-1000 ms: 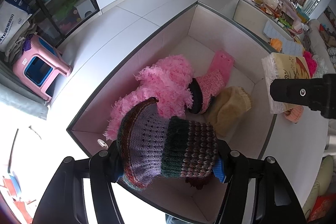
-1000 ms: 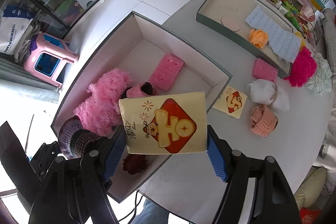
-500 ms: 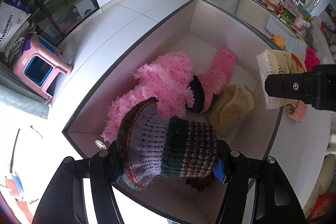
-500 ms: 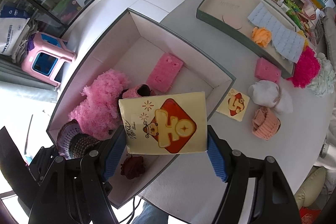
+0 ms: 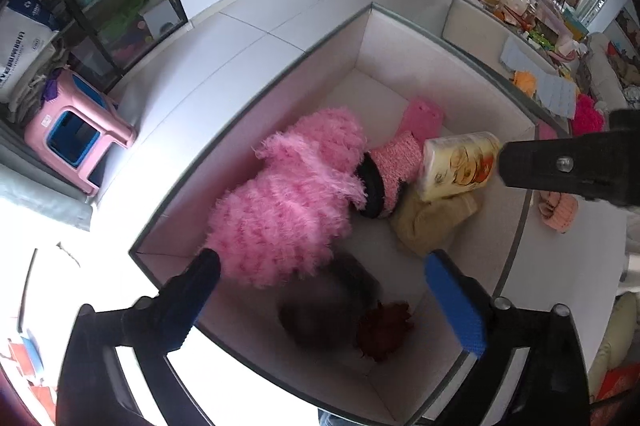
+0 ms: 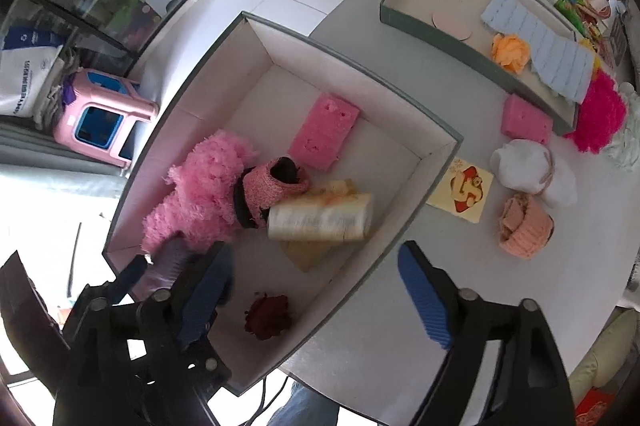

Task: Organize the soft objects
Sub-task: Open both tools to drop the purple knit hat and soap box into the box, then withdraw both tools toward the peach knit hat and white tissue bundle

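Observation:
A white box (image 5: pixel 248 130) (image 6: pixel 436 162) holds a fluffy pink item (image 5: pixel 292 198) (image 6: pixel 204 186), a pink knit sock (image 5: pixel 394 166) (image 6: pixel 276 188), a pink sponge (image 6: pixel 324 130), a tan hat (image 5: pixel 432 222) and a dark red pom (image 5: pixel 384 330) (image 6: pixel 268 316). My left gripper (image 5: pixel 320 290) is open above the box's near end; the dark striped knit hat (image 5: pixel 328 310) is blurred below it, falling. My right gripper (image 6: pixel 316 286) is open; the yellow tissue pack (image 6: pixel 320 216) (image 5: pixel 458 164) is blurred in the box over the tan hat.
On the table right of the box lie a yellow card (image 6: pixel 466 190), a peach knit hat (image 6: pixel 524 230), a white fluffy item (image 6: pixel 528 170), a pink sponge (image 6: pixel 526 120) and a magenta pom (image 6: pixel 600 118). A green tray (image 6: pixel 436 30) stands behind. A pink stool (image 5: pixel 76 138) stands on the floor.
Both grippers have opened. The striped knit hat has dropped from the left gripper and the yellow tissue pack from the right gripper into the box.

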A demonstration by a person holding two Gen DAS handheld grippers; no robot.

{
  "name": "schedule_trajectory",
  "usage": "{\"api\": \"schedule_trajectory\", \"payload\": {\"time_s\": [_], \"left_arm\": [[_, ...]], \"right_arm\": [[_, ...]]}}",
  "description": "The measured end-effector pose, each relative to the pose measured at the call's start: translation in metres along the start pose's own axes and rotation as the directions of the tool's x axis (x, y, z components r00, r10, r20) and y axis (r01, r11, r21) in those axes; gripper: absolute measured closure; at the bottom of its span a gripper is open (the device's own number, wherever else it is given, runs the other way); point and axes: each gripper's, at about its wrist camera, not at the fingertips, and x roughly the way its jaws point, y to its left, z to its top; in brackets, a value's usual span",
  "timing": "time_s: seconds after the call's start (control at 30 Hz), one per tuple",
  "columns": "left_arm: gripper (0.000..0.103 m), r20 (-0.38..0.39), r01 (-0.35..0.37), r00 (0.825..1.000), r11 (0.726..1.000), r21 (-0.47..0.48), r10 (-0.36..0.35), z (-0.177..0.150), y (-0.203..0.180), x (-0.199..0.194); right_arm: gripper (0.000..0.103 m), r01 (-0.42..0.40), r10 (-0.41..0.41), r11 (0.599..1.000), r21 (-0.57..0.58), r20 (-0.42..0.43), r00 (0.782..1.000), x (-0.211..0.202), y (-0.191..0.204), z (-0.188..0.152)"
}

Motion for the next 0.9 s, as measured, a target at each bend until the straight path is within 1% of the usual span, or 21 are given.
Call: {"api": "schedule_trajectory", "payload": {"time_s": [0.03, 0.13, 0.3, 0.4, 0.5, 0.57, 0.73, 0.9], "left_arm": [[0.001, 0.002, -0.003, 1.000, 1.000, 0.001, 0.003, 0.000, 0.000, -0.002], [0.001, 0.003, -0.009, 1.000, 1.000, -0.003, 0.009, 0.000, 0.001, -0.005], [0.001, 0.002, -0.022, 1.000, 1.000, -0.005, 0.022, -0.003, 0.002, -0.011], [0.001, 0.006, -0.025, 1.000, 1.000, -0.003, 0.025, -0.006, 0.002, -0.015], [0.001, 0.008, -0.034, 0.999, 0.999, 0.009, 0.034, -0.008, 0.001, -0.019], [0.001, 0.006, -0.040, 0.999, 0.999, 0.029, 0.040, -0.010, -0.001, -0.021], [0.001, 0.011, -0.046, 0.999, 0.995, 0.088, 0.045, -0.017, -0.014, -0.028], [0.001, 0.004, -0.026, 1.000, 0.987, 0.159, 0.026, -0.022, -0.042, -0.031]], "right_arm": [[0.001, 0.009, -0.009, 1.000, -0.002, 0.011, 1.000, -0.002, 0.000, -0.001], [0.000, 0.028, -0.028, 1.000, -0.001, 0.070, 0.997, -0.012, -0.002, -0.006], [0.000, 0.034, -0.035, 0.999, 0.011, 0.107, 0.994, -0.023, -0.007, -0.013], [0.000, 0.036, -0.037, 0.999, 0.004, 0.097, 0.995, -0.027, -0.007, -0.017], [0.000, 0.017, -0.018, 1.000, 0.011, 0.114, 0.993, -0.033, -0.008, -0.022], [0.000, 0.000, -0.002, 1.000, 0.016, 0.109, 0.994, -0.034, -0.008, -0.026], [0.000, -0.006, 0.004, 1.000, 0.019, 0.109, 0.994, -0.037, -0.014, -0.037], [0.000, -0.005, -0.002, 0.996, 0.084, 0.086, 0.996, -0.032, -0.046, -0.058]]}}
